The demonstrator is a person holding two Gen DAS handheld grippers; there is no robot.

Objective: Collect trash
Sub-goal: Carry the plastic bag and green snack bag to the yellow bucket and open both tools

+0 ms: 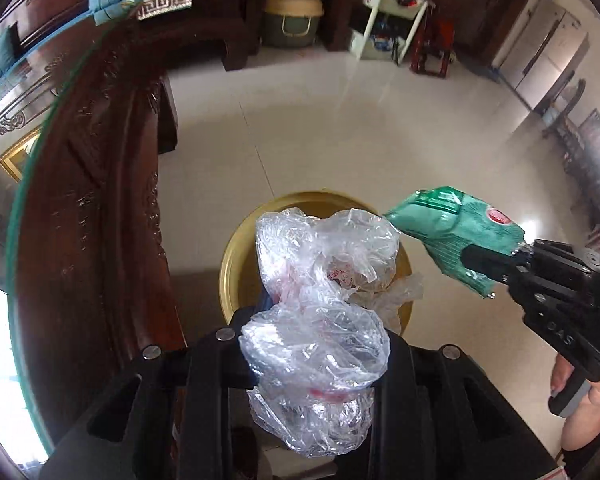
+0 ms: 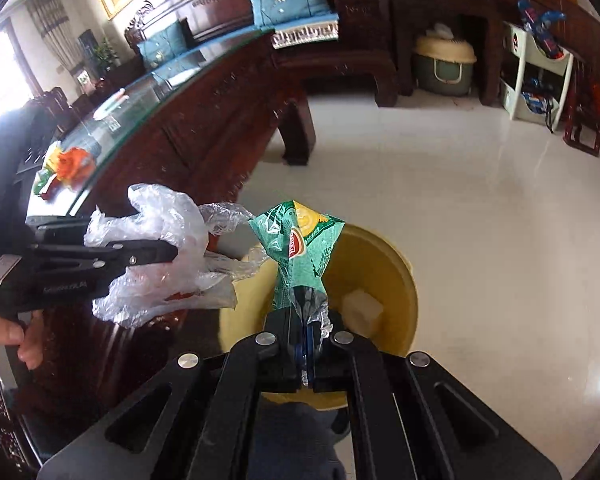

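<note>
You have two claws: left claw [image 2: 172, 256], right claw [image 1: 470, 258]. One clear plastic bag [image 1: 320, 280], one green snack wrapper [image 2: 300, 248], one yellow bin [image 2: 376, 264], two blue cushions [image 2: 288, 2].

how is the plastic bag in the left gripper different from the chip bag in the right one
The plastic bag is clear, crumpled and bulky; the chip bag is green, printed and slimmer. The plastic bag bulges around the left gripper; the chip bag is pinched at one end by the right gripper. Both hang over the yellow bin.
</note>
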